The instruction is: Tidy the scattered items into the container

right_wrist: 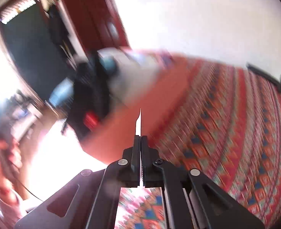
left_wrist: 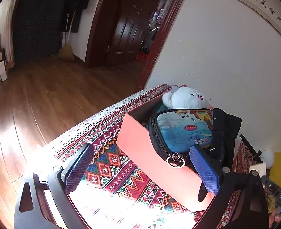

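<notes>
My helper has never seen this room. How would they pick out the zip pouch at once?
Find the patterned tablecloth by the white wall, then the orange box on it. The pouch lies on top inside: blue cartoon print, black zip, metal ring, unlike the white plush toy behind.

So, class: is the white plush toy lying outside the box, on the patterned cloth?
No: the white plush toy sits inside the box, behind the blue pouch.
</notes>
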Motion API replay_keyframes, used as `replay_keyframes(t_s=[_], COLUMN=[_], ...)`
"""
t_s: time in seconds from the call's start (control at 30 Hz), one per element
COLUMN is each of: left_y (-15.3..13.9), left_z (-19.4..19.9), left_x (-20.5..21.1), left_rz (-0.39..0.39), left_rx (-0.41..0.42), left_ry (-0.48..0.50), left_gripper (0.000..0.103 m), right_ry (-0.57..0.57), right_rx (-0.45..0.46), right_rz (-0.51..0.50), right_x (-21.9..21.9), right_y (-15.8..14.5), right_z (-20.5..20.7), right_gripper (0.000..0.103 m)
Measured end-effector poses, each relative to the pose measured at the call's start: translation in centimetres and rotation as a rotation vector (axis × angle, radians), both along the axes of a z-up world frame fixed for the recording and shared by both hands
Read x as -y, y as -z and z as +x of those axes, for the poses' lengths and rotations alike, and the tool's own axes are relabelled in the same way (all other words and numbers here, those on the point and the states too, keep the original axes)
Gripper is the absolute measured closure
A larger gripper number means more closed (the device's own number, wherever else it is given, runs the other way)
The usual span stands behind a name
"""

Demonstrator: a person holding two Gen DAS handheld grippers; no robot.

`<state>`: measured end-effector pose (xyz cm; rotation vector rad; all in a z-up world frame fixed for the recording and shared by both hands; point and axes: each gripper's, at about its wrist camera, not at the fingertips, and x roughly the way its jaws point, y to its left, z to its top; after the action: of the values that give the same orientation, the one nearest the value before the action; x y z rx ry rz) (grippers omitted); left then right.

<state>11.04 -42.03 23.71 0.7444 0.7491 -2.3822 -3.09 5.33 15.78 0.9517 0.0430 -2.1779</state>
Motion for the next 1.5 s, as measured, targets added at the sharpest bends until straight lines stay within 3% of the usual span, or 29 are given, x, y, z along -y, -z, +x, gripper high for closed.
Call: replay_keyframes(t_s=[0.1, 0.23, 0.37, 0.4, 0.47, 0.53, 0.57, 0.7, 0.87, 1.03, 1.13, 1.33, 1.5], left_y=[0.0, -0.2, -0.6, -0.7, -1.0, -1.4, -1.6, -4.2, -7.9, -9.2, -9.4, -10.1, -10.7], left_z=[0.1, 0.0, -0.2, -0.3, -0.4, -0.4, -0.2, 1.5, 7.3, 14.1, 17.6, 21.8, 24.1], left_x=[0.2, 0.0, -0.3, -0.5, -1.0, -1.7, -2.1, -5.3, -12.5, -18.9, -21.5, -25.4, -27.9], left_rz=[0.004, -0.011, -0.024, -0.030, -0.047, -0.060, -0.066, -0.167, -0.347, -0.324, -0.294, -0.341, -0.448], left_rx=[-0.004, -0.005, -0.013, -0.013, -0.005, 0.003, 0.006, 0.001, -0.004, -0.061, -0.070, -0.054, -0.050], left_ry=[-0.006, 0.001, 0.010, 0.012, 0.008, 0.004, 0.002, -0.016, -0.101, -0.044, -0.023, -0.011, -0.068], left_gripper=[0.002, 0.002, 0.002, 0.002, 0.000, 0.000, 0.000, 0.000, 0.000, 0.000, 0.000, 0.000, 0.000], right_ry=[-0.017, 0.049, -0.016, 0.007, 0.053, 0.128, 0.167, 0.180, 0.231, 0.299, 0.283, 0.222, 0.202], right_rx=[-0.025, -0.031, 0.161, 0.154, 0.109, 0.036, -0.001, -0.062, -0.185, -0.270, -0.292, -0.291, -0.292], right_rz=[-0.033, 0.136, 0.210, 0.196, 0.118, 0.050, 0.032, -0.030, -0.025, 0.018, 0.002, -0.012, -0.005], right_x=[3.7, 9.7, 12.7, 12.1, 9.5, 6.5, 5.2, 0.2, -3.6, -5.7, -7.1, -8.1, -8.2], right_y=[-1.7, 1.3, 6.3, 6.2, 4.5, 2.4, 1.6, -1.3, -4.4, -5.7, -6.3, -6.4, -6.3], right_z=[0.1, -3.7, -6.4, -6.2, -5.1, -3.2, -2.1, 4.3, 14.1, 20.6, 24.1, 28.5, 30.1], right_gripper=[0.103, 0.103, 0.102, 0.095, 0.070, 0.020, 0.016, 0.015, 0.001, 0.001, 0.001, 0.001, 0.001])
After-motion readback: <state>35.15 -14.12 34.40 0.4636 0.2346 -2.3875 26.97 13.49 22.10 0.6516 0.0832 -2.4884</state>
